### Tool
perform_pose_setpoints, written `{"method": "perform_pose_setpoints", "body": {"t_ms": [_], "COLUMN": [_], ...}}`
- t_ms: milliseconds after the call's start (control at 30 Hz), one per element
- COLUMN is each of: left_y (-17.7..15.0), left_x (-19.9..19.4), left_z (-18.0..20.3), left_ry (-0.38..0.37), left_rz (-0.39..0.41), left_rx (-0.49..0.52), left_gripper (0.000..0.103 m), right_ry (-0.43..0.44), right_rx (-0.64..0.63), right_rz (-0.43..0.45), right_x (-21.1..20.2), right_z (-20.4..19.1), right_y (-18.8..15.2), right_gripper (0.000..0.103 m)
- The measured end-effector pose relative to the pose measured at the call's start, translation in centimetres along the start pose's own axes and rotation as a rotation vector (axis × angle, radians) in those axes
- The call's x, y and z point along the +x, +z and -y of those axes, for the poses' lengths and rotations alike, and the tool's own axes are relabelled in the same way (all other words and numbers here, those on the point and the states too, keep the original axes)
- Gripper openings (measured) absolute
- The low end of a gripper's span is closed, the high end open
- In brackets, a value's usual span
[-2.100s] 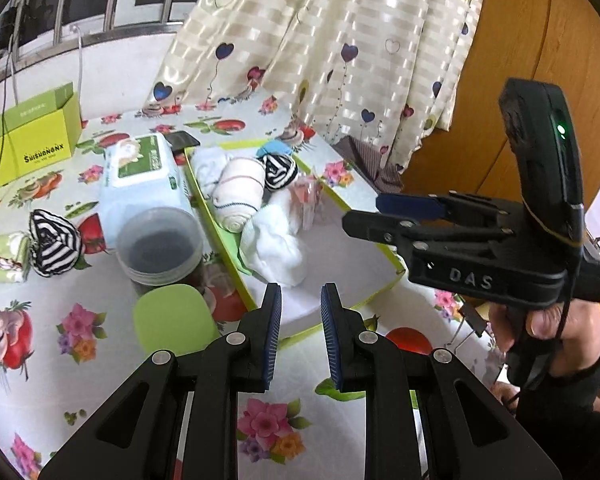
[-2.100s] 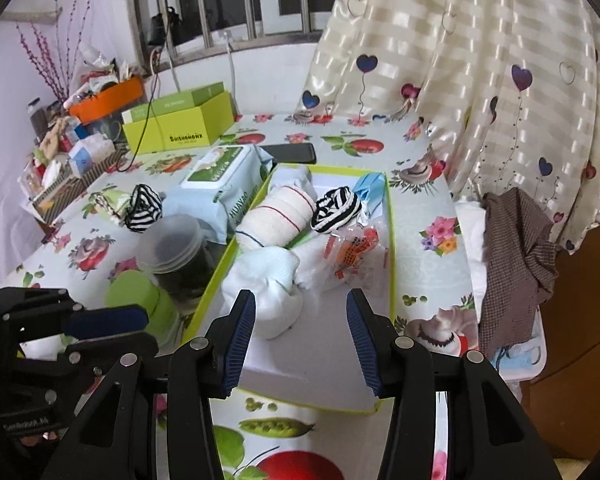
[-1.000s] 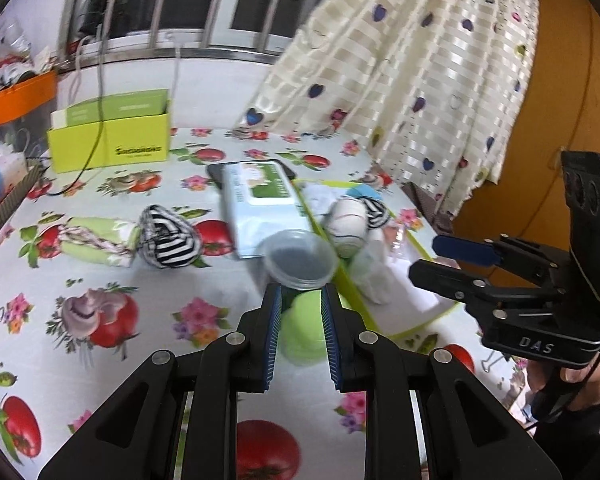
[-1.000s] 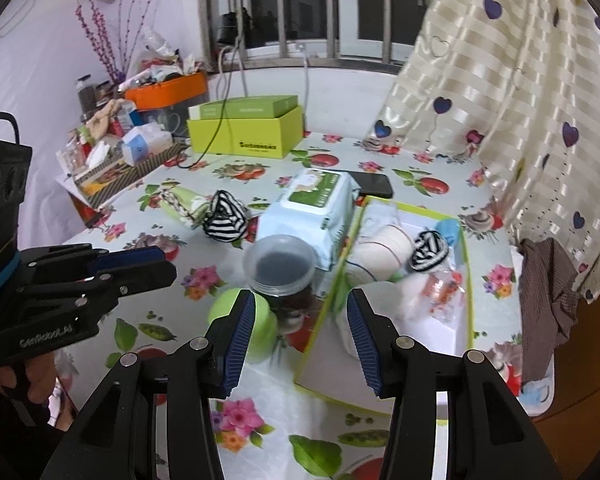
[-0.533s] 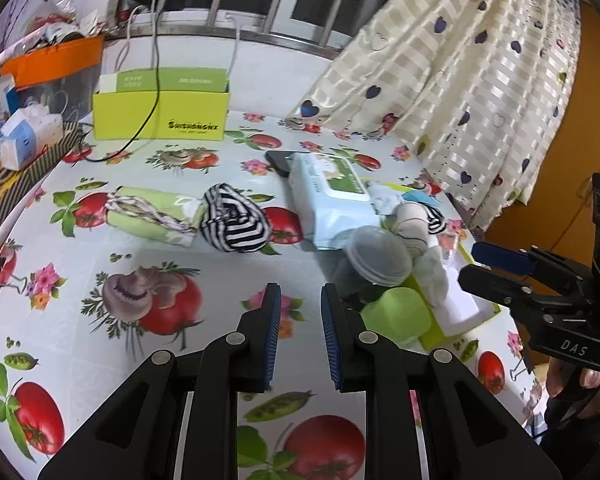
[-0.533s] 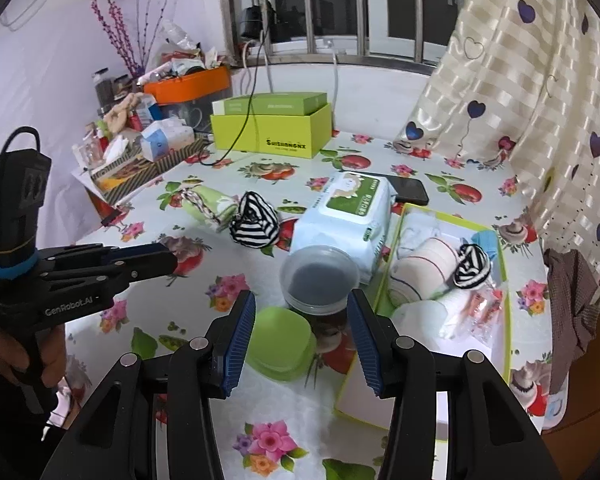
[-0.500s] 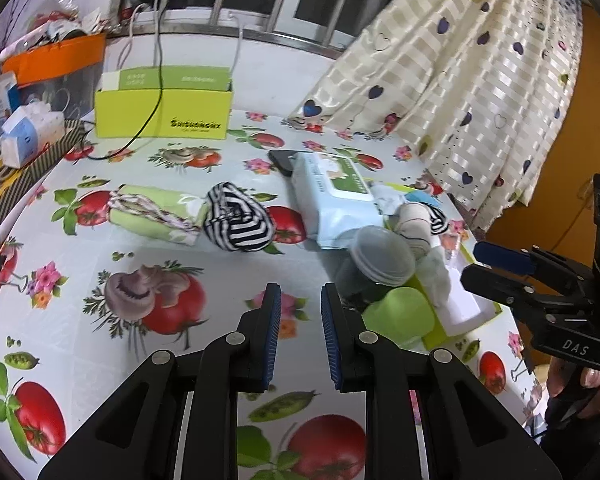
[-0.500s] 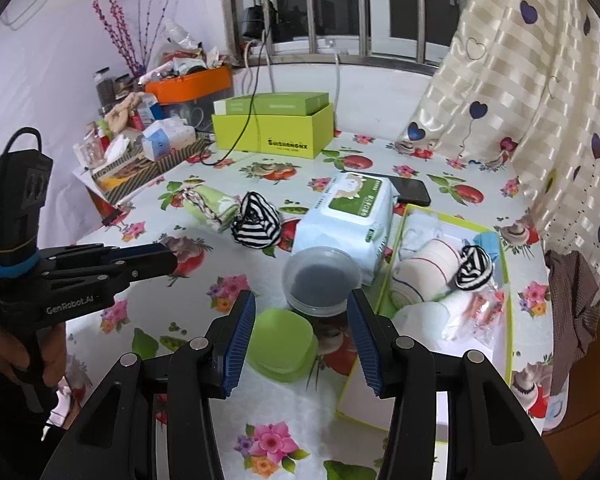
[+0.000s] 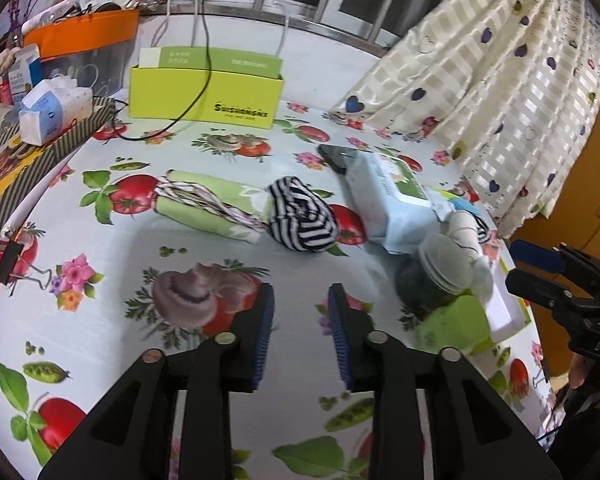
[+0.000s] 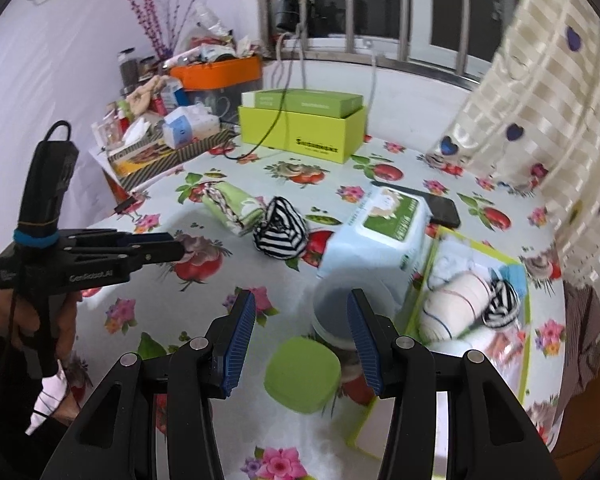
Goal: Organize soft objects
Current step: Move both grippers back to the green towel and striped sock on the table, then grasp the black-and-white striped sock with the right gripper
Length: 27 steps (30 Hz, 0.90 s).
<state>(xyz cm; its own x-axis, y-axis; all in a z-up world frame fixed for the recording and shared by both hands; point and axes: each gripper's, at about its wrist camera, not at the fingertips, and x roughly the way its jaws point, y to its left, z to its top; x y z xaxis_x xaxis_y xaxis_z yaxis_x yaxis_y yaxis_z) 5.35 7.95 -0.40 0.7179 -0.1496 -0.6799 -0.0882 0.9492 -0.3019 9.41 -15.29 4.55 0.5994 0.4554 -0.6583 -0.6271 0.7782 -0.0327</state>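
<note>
Striped sock ball point(image 9: 302, 220) lies mid-table, touching a green rolled cloth point(image 9: 204, 206); both knitted, soft, not yet in the tray point(image 10: 518, 364) at the right edge. Tray already holds a cream roll point(image 10: 454, 302), a smaller striped ball point(image 10: 500, 308) and white bundles. Judged partly done: two pieces left. Left gripper point(image 9: 300, 330) released, empty; right gripper point(image 10: 302, 342) released, empty, above the jar point(image 10: 340, 314).

Black-and-white striped sock ball point(image 9: 302, 220) on tablecloth, touching green rolled cloth point(image 9: 208, 206) at left, more rolled socks point(image 10: 466, 306) in right tray point(image 10: 526, 344).
</note>
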Motion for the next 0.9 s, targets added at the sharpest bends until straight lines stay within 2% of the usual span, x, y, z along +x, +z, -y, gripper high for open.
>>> {"method": "perform_pose_setpoints", "body": {"t_ms": [67,333,667,900], "left_y": [0.3,1.1,1.5,1.9], "left_x": [0.2,1.1,1.5,1.9], "left_z": [-0.5,-3.1,-5.2,-6.4], "left_ry": [-0.001,0.006,0.008,-0.006], "left_rz": [-0.001,-0.009,0.018,0.024], "left_rx": [-0.002,-0.106,-0.193,-0.232], "left_gripper": [0.036,0.037,0.038,0.038], "right_ry": [0.015,0.085,0.163,0.191], "right_rx": [-0.026,-0.137,-0.183,-0.195], "right_rz": [-0.013,-0.121,-0.285,-0.423], "right_x": [0.7,5.8,13.6,19.5], "right_z": [-0.2,-1.2,-1.0,-0.7], "right_y": [0.6,3.9,8.8,10.0], "right_gripper": [0.047,0.052,0.053,0.057]}}
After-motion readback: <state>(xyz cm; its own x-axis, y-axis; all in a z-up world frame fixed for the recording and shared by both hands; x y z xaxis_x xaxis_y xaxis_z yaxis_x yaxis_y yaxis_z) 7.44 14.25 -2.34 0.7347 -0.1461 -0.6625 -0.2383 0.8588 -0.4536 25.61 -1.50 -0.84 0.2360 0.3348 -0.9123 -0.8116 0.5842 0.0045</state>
